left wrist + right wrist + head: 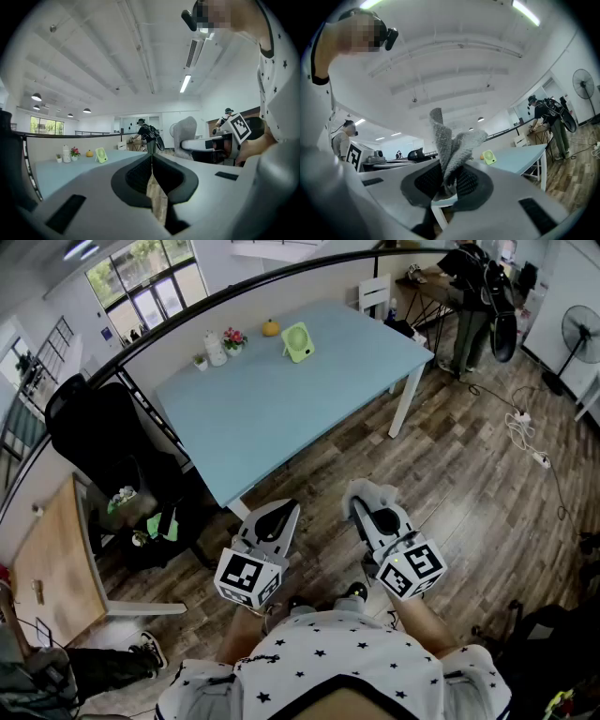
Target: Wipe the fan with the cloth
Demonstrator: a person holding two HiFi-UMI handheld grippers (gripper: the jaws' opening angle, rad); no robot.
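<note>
**Cloth [450,143] in the right tongs [373,514], fan [298,341] far away on the desk [281,413]**

Head view: The left tongs [276,521] and the right tongs were low over the wood floor [469,474], close to the person. The blue desk was in front of them. The little green fan stood near the desk's far edge, well apart from both tongs.

Left gripper view: The left tongs were pressed together with nothing in them.

Right gripper view: The right tongs were pinching the grey cloth. It stuck up in folds.
</note>
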